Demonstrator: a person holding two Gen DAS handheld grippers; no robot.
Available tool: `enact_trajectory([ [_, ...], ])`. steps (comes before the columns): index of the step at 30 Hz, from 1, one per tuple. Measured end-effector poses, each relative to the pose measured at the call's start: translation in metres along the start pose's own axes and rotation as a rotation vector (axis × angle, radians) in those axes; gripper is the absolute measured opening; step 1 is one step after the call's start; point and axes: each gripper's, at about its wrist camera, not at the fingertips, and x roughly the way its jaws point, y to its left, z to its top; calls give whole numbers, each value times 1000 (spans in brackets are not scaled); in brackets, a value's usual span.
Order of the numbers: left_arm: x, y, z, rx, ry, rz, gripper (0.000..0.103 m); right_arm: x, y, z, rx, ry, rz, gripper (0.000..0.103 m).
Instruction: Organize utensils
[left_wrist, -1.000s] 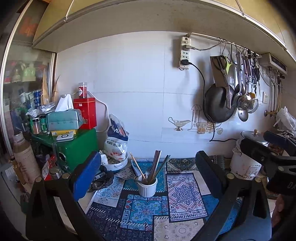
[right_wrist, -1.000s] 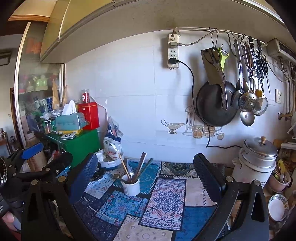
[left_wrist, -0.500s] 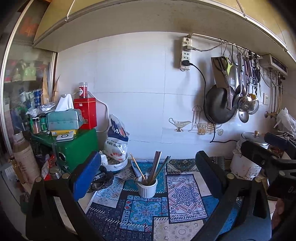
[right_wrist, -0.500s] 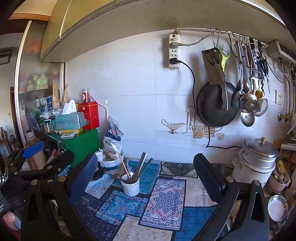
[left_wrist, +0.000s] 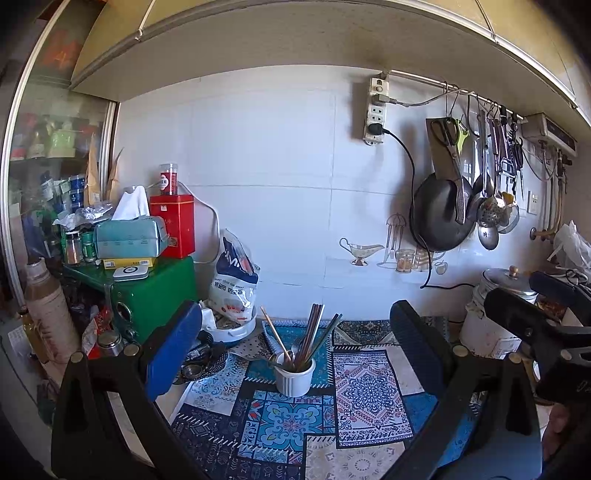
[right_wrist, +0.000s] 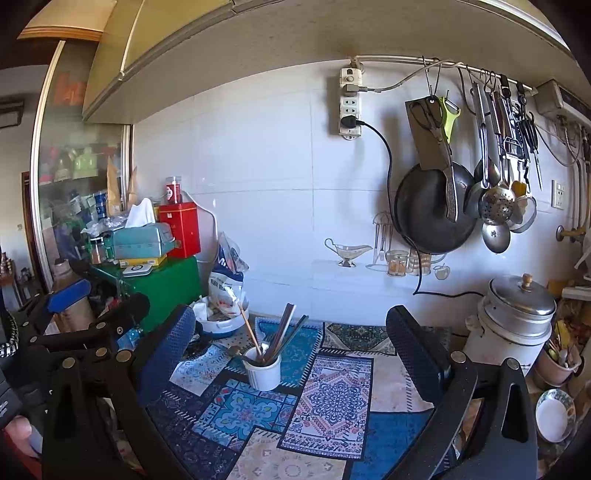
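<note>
A white ribbed cup stands on a patterned mat on the counter. It holds several chopsticks and a spoon; it also shows in the right wrist view. My left gripper is open and empty, held back from the cup, which sits between its fingers in view. My right gripper is open and empty, also back from the cup. The right gripper shows at the right edge of the left wrist view; the left one shows at the left of the right wrist view.
A green box with a tissue box and a red tin stands at the left, a food bag beside it. A white pot with a metal lid stands at the right. A pan and ladles hang on the wall rail.
Both views have shifted very slightly; the cup and utensils have not moved. Both grippers stay open.
</note>
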Motion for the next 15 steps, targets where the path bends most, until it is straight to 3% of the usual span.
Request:
enact_trajectory([
  [15, 0, -1, 0, -2, 3, -2, 102, 3, 0, 1, 9, -2, 8, 103],
])
